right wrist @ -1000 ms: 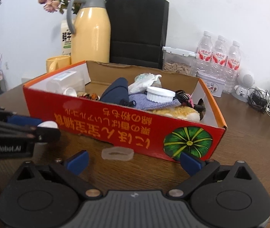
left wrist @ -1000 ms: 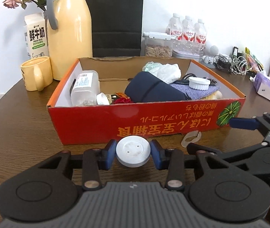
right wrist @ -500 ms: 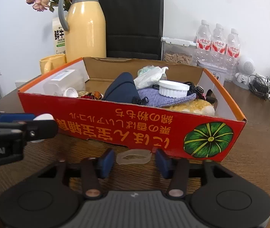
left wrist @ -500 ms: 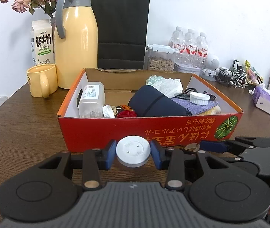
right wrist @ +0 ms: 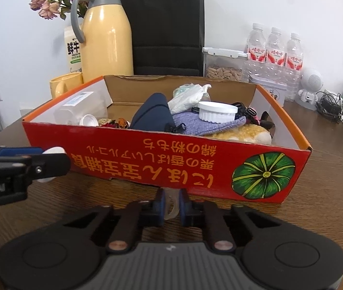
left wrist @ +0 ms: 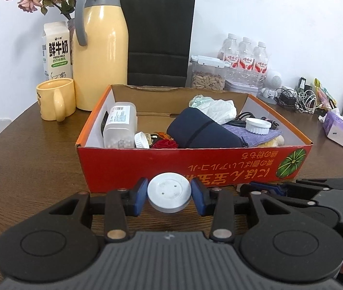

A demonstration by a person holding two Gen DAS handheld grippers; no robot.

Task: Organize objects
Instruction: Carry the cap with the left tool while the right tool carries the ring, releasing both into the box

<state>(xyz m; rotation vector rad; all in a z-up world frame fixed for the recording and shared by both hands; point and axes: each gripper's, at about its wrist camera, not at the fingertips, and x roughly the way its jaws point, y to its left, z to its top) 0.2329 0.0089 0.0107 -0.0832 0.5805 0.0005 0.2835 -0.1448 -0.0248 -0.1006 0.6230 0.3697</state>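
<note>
The right gripper (right wrist: 172, 205) has just gone from wide open to nearly shut, and its blue pads now press on both sides of a small translucent ring (right wrist: 171, 204) that lay flat on the wooden table (left wrist: 26, 149) just in front of the red box (left wrist: 195, 162) a second ago. The ring now stands squeezed on edge between the pads, at the near foot of the box wall. The left gripper (left wrist: 169, 195) is unchanged: its jaws sit partly open, clamped on a round white cap (left wrist: 169, 192), held just near of the box front (the cap shows again at the left edge of the right wrist view). The box already holds a clear jar (left wrist: 120, 126), a dark blue pouch (left wrist: 202, 133), a white ribbed lid (left wrist: 258, 125) on a purple cloth (left wrist: 251, 136) and other small items. Judgement: with both loose pieces now gripped, the table in front of the box is cleared, and the step in hand is the pick-up of the ring; lifting both over the near wall and releasing them inside appears to remain. The thin, soft ring may slip or deform in the grip.
</note>
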